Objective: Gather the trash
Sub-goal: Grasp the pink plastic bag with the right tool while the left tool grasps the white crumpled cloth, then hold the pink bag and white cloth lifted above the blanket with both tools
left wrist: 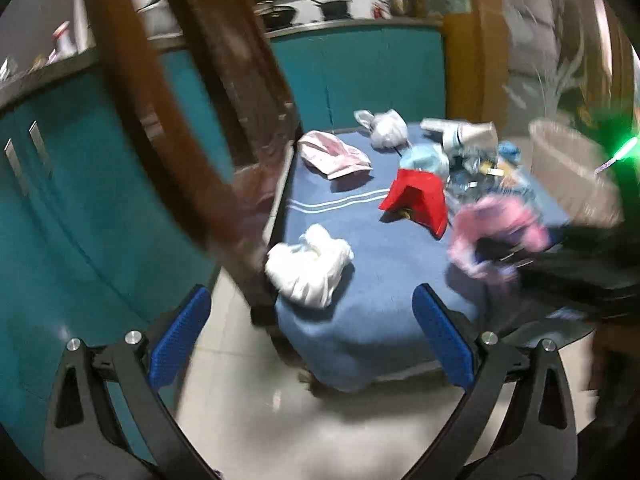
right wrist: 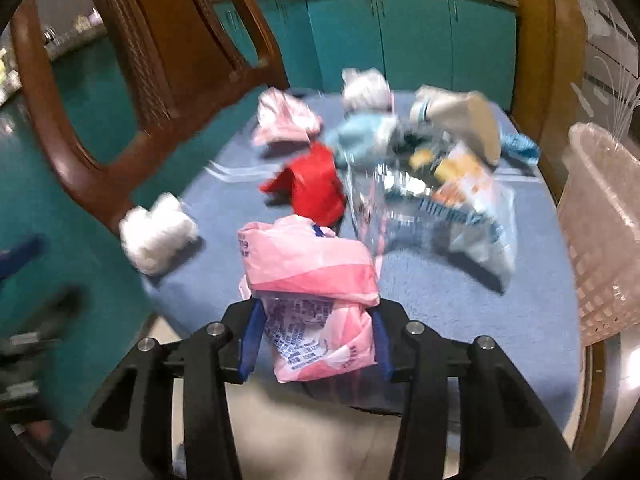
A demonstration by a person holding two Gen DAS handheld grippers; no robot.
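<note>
Right gripper [right wrist: 316, 344] clamped on crumpled pink plastic wrapper [right wrist: 310, 280] at blue-cloth table [right wrist: 440, 300] front edge, light, soft, slippery, best pinched mid-bunch; left gripper [left wrist: 312, 344] apart, empty, near white crumpled tissue [left wrist: 310, 266].

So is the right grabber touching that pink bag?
Touching. In the right wrist view, the right gripper has both blue pads against the sides of the pink bag, which sits squeezed between them.
</note>
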